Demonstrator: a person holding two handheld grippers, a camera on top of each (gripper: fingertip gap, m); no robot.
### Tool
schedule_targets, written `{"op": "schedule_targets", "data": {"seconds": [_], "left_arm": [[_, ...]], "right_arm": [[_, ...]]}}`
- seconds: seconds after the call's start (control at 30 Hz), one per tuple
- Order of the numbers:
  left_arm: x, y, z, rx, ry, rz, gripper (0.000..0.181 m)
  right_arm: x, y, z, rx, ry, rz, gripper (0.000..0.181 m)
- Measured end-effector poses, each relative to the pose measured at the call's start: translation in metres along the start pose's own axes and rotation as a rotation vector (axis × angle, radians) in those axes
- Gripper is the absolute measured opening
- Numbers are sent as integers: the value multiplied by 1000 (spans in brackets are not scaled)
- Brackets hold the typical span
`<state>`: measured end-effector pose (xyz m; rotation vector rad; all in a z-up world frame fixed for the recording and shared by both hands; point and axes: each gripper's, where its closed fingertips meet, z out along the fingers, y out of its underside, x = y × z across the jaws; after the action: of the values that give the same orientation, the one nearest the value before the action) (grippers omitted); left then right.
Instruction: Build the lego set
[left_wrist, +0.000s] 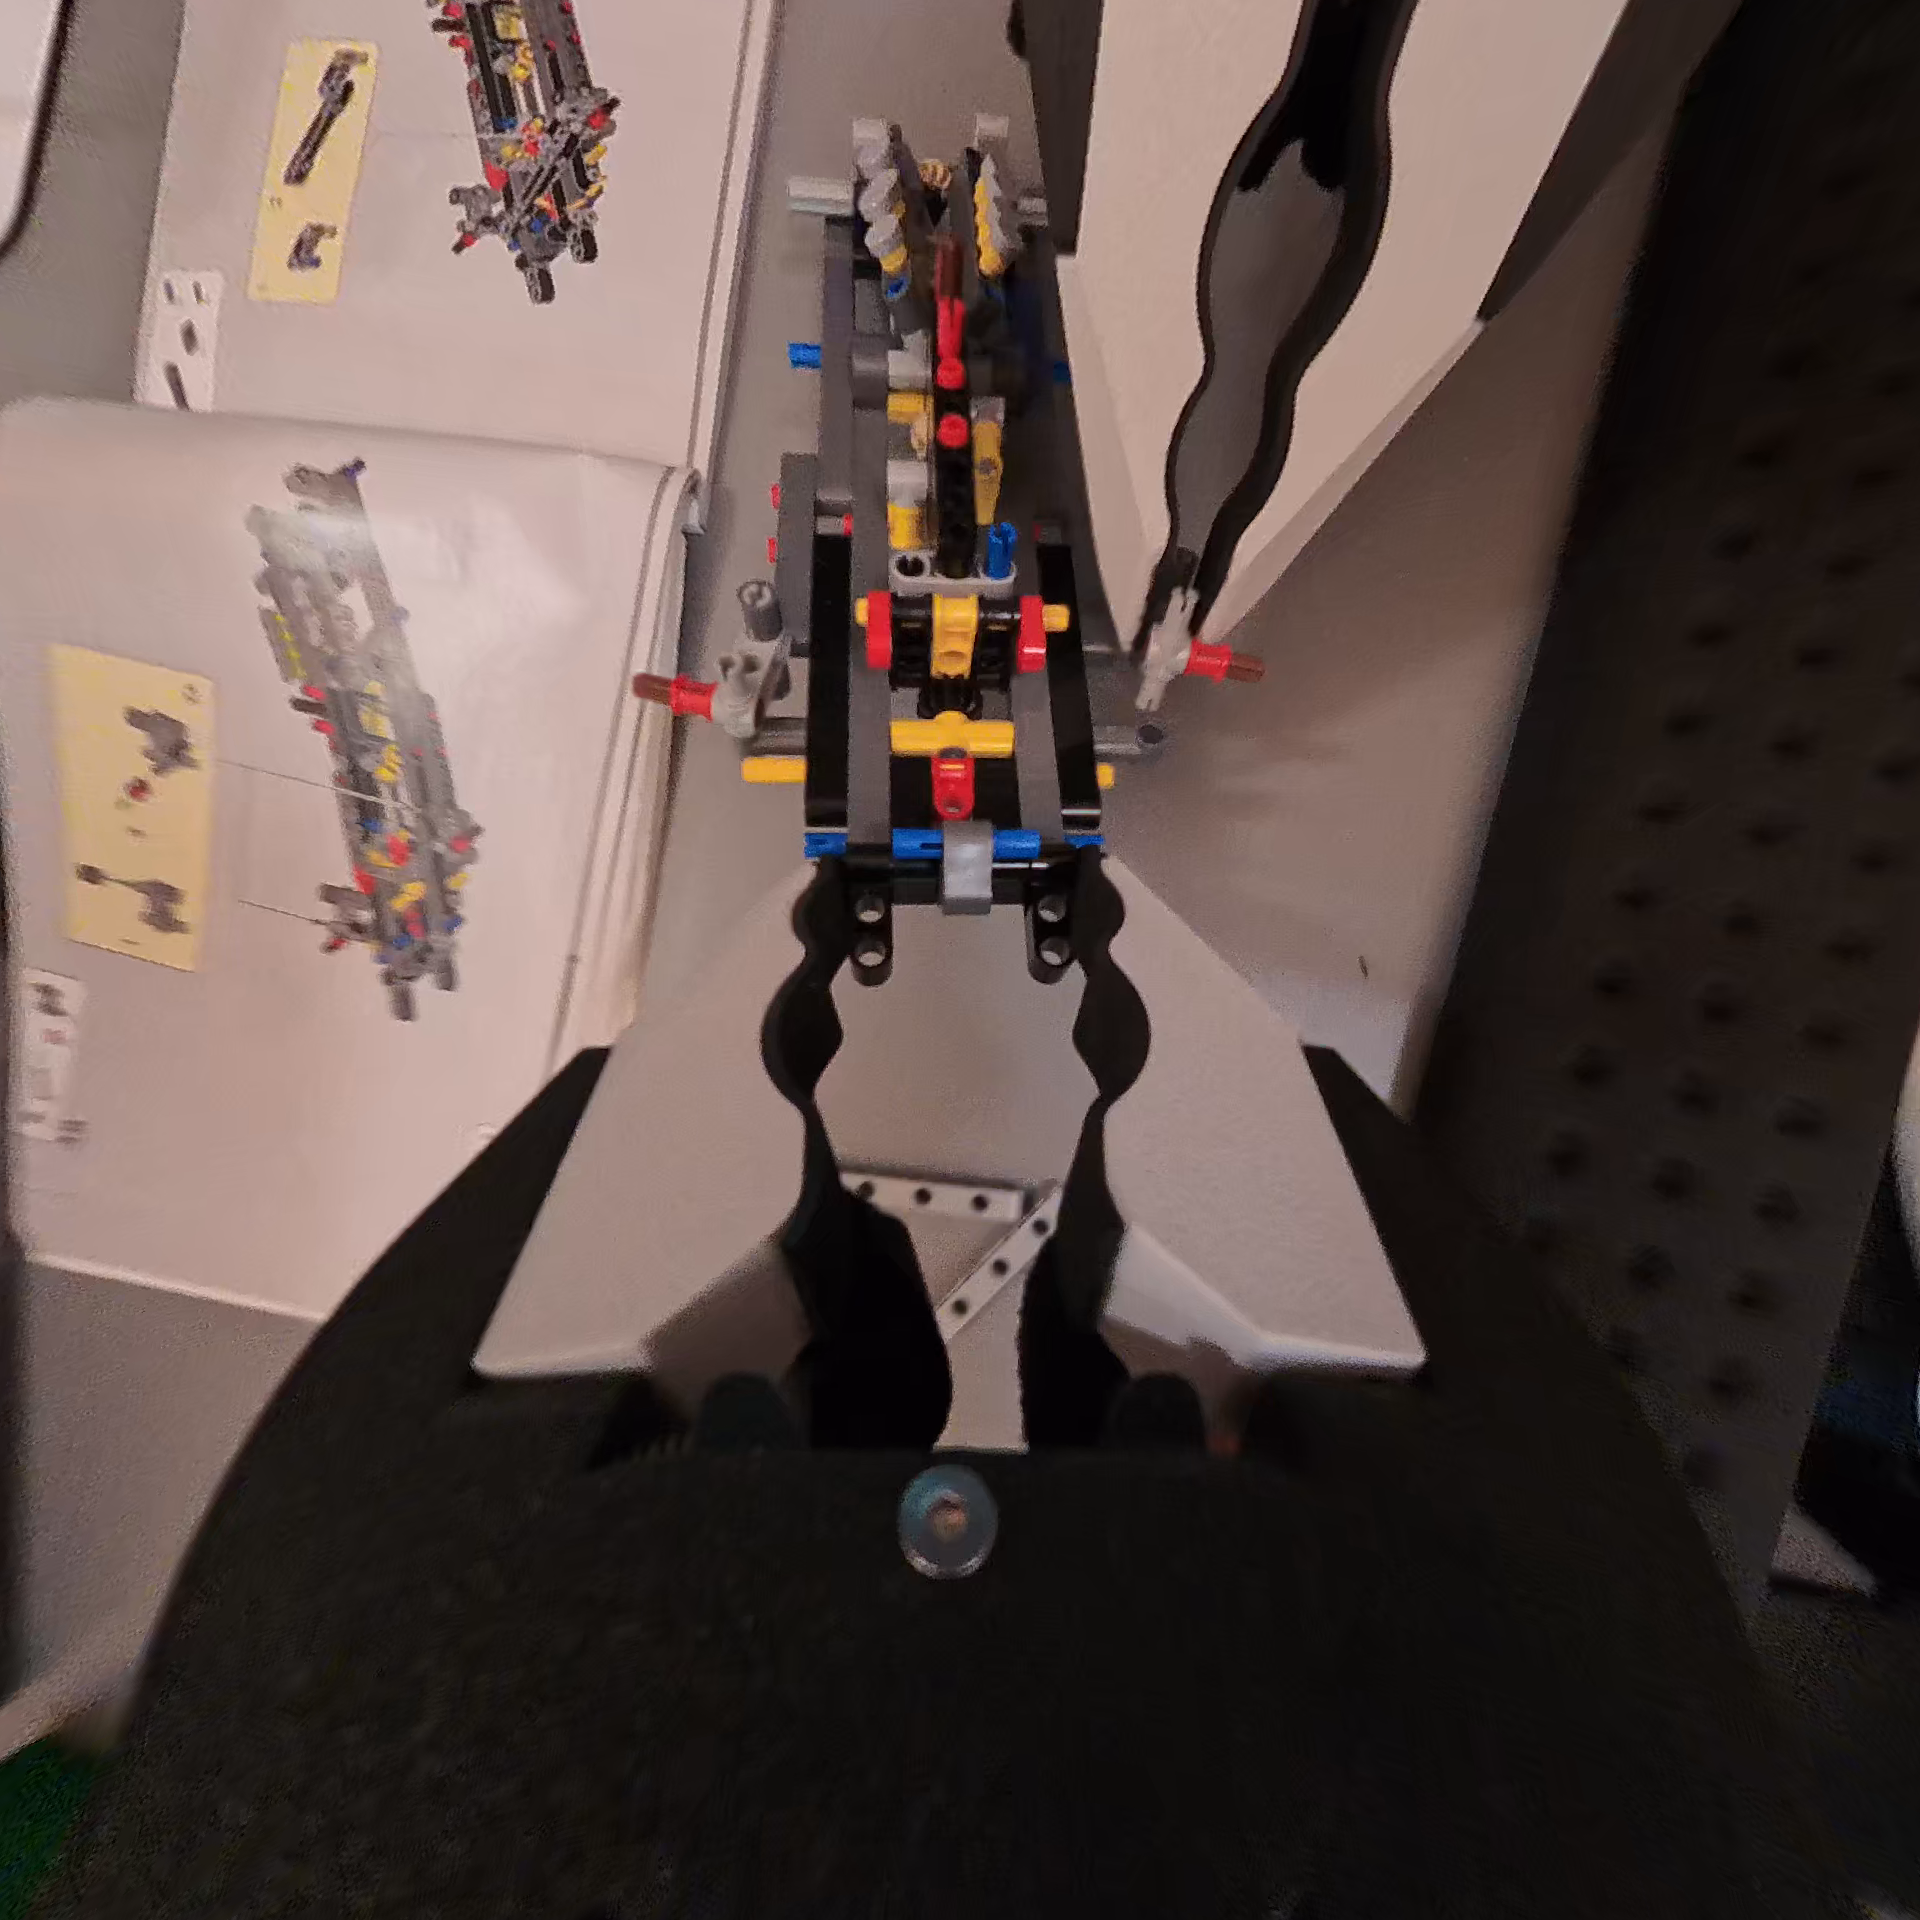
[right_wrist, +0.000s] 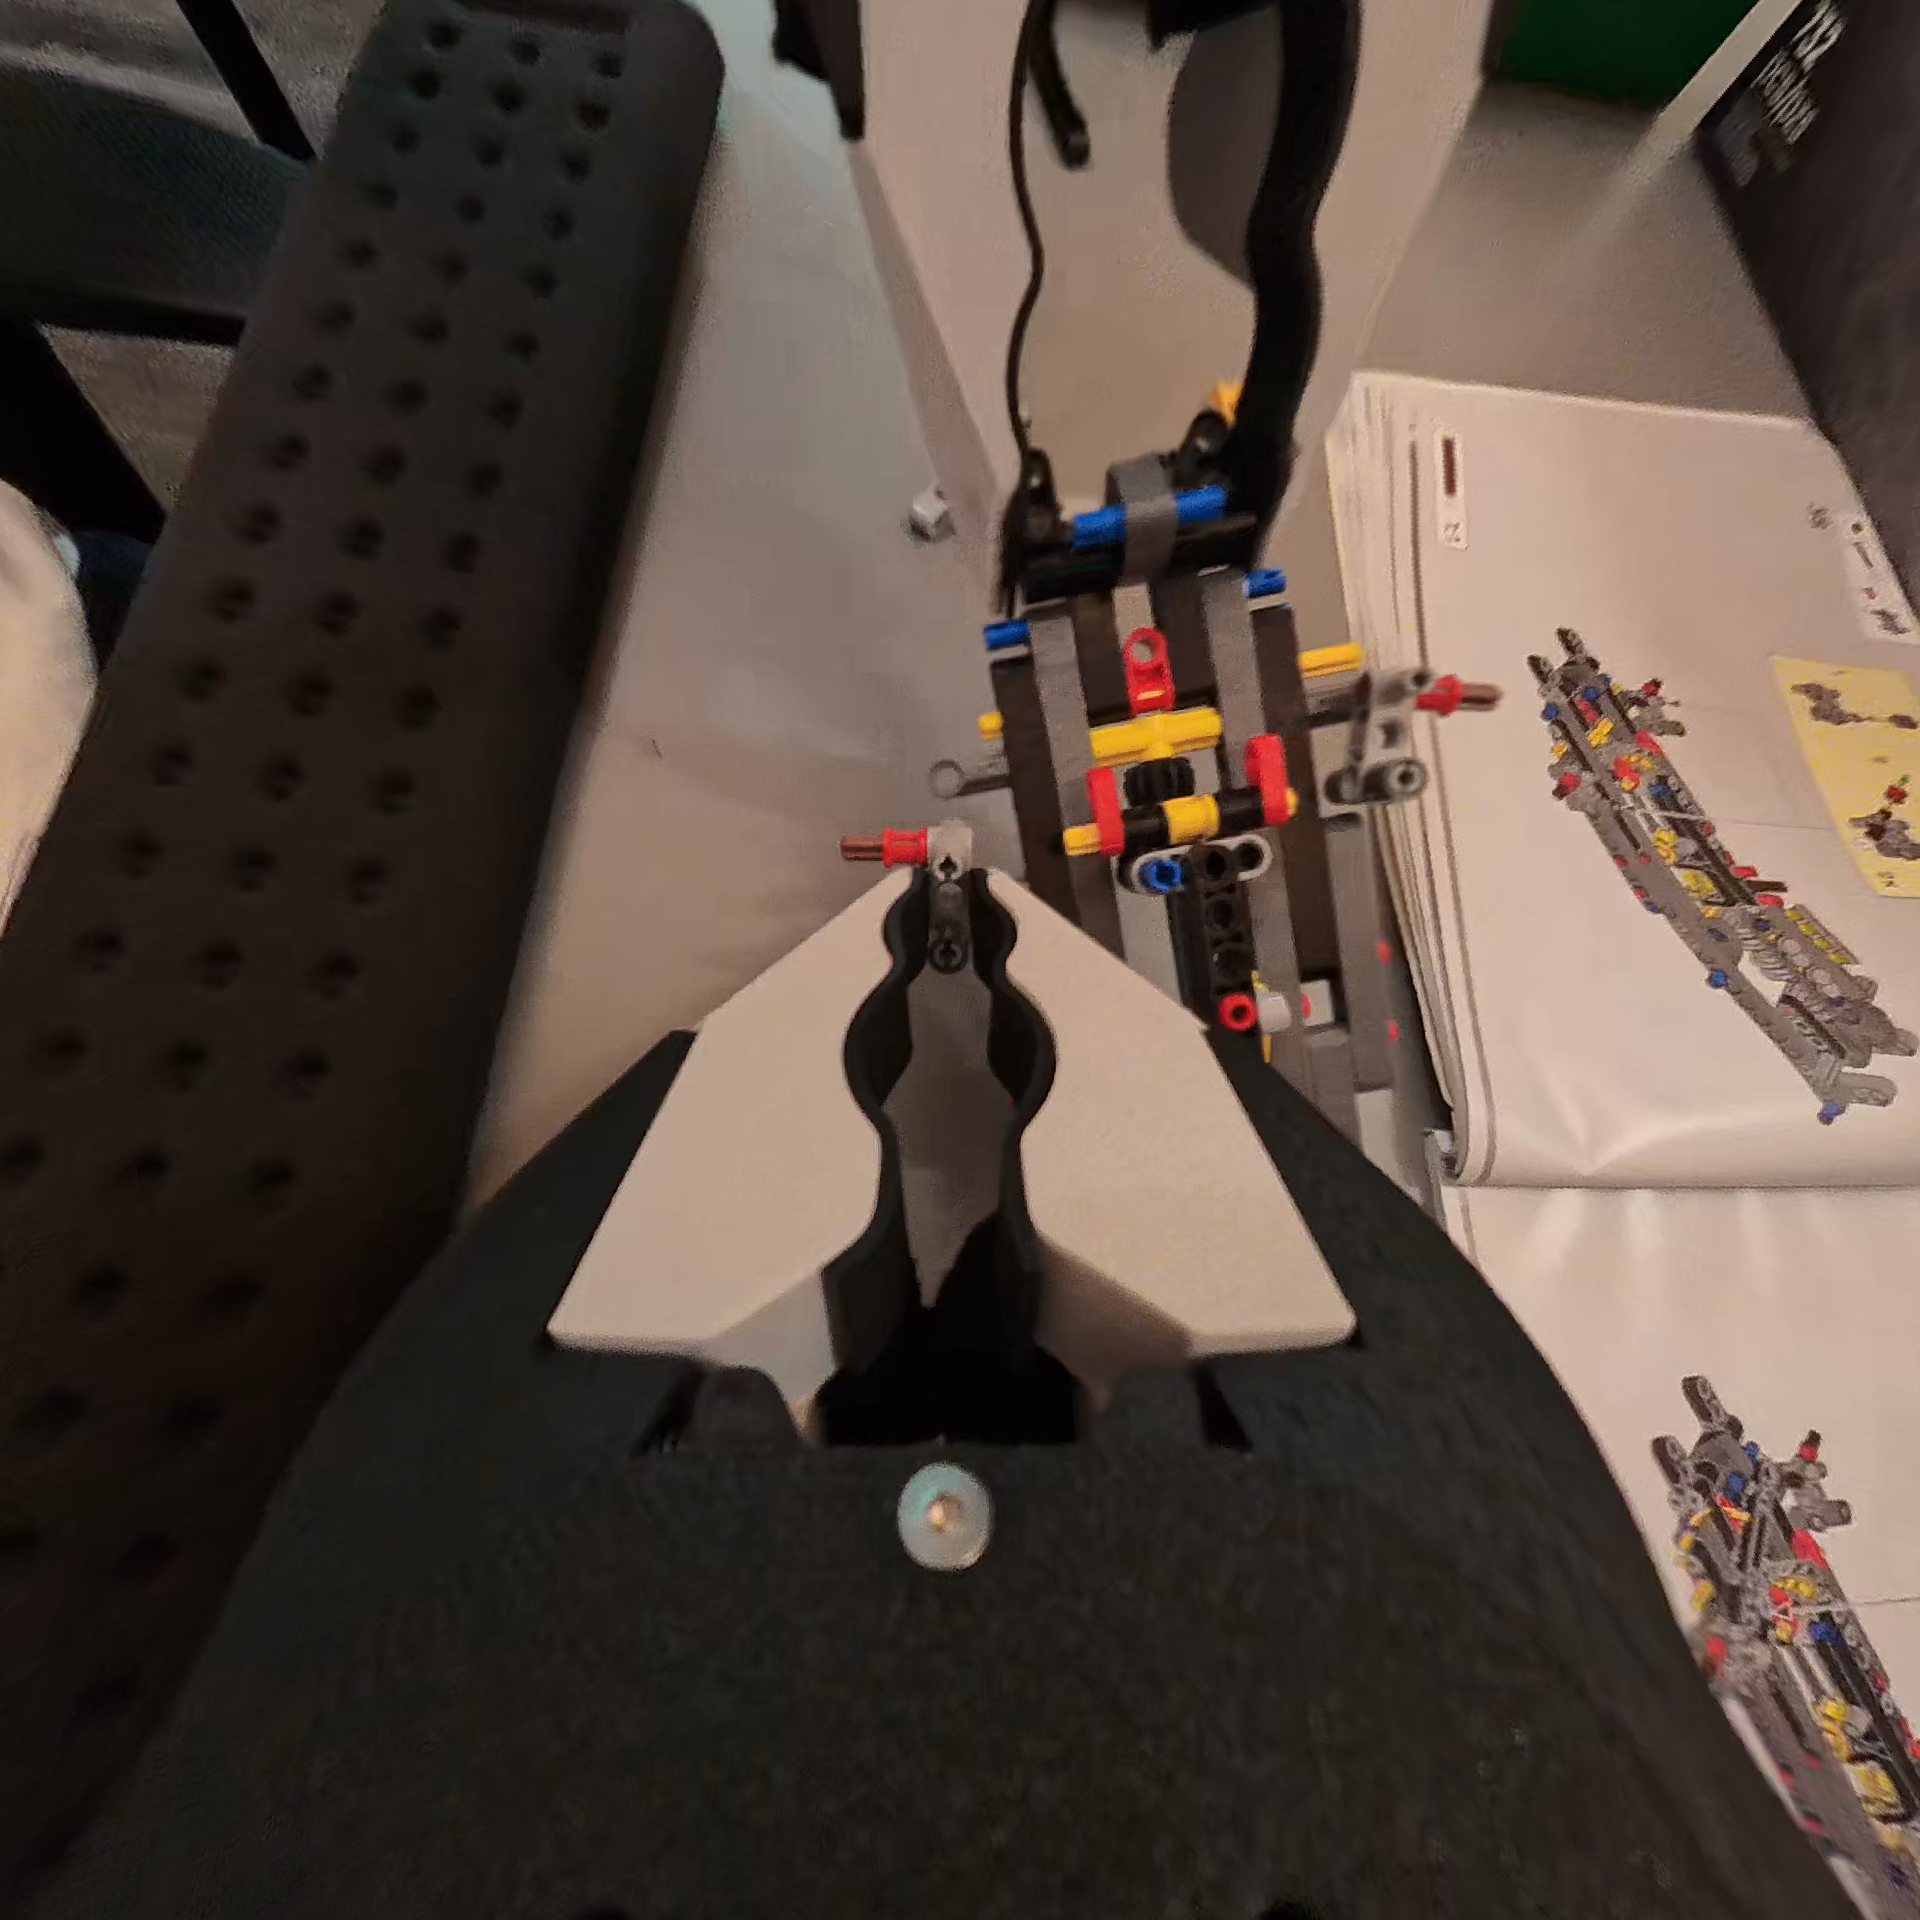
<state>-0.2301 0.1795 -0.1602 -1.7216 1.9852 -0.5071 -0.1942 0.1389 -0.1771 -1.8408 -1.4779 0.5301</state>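
The left gripper (left_wrist: 956, 914) is clamped on the near end of the long lego chassis (left_wrist: 940, 582), which lies beside the open instruction booklet (left_wrist: 312, 727). The right gripper (right_wrist: 948, 904) pinches a small grey-and-black connector w/ red pin (right_wrist: 914, 847) at the chassis side, probably touching it.

A grey table (left_wrist: 1299, 883) fills the background, and across its 3 o'clock side in the left wrist view lies a long black perforated slab (left_wrist: 1714, 831), dotted with rows of round holes; the same slab runs along the 9 o'clock side of the right wrist view. In the right wrist view a dark box (right_wrist: 1829, 208) stands at 1 o'clock with a green patch (right_wrist: 1600, 47) beside it, and a thin black cable (right_wrist: 1029, 291) hangs at 12 o'clock.
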Motion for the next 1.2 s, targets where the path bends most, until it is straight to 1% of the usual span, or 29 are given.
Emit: {"op": "schedule_targets", "data": {"seconds": [0.13,0.27,0.33,0.37,0.43,0.53,0.57,0.6,0.67,0.7,0.73,0.8,0.9,1.0,1.07,1.17,1.2], "left_arm": [[-7,-17,-19,-129,7,134,41],[-11,-35,-32,-237,23,225,41],[-11,-42,-39,-289,42,271,41],[-10,-46,-44,-309,57,289,41],[-8,-51,-51,-353,93,322,41],[-7,-60,-57,-428,129,368,41],[-7,-63,-59,-460,135,388,41],[-7,-68,-59,-489,143,406,41],[-6,-80,-61,-543,157,443,41],[-5,-87,-62,-569,163,464,41],[-3,-93,-62,-599,169,485,41],[-2,-105,-61,-658,178,521,41],[1,-126,-55,-707,201,551,41],[4,-141,-49,-757,210,583,42],[8,-151,-44,-774,213,605,42],[12,-161,-40,-802,220,636,42],[13,-164,-39,-807,222,643,42]], "right_arm": [[0,-4,-7,51,42,63,6],[4,-26,-16,154,151,101,6],[-7,-36,-28,197,135,85,6],[-11,-36,-37,215,128,81,6],[-6,-25,-62,247,156,117,6],[27,4,-98,353,255,261,5],[36,17,-102,358,280,305,5],[40,31,-99,341,273,338,4],[46,60,-89,255,292,391,5],[44,67,-84,234,280,409,5],[40,69,-80,225,256,415,5],[37,72,-79,202,265,406,5],[35,70,-86,231,286,406,5],[33,80,-87,207,292,426,5],[38,86,-97,213,356,459,5],[29,87,-116,276,364,555,5],[26,90,-124,281,402,571,5]]}}
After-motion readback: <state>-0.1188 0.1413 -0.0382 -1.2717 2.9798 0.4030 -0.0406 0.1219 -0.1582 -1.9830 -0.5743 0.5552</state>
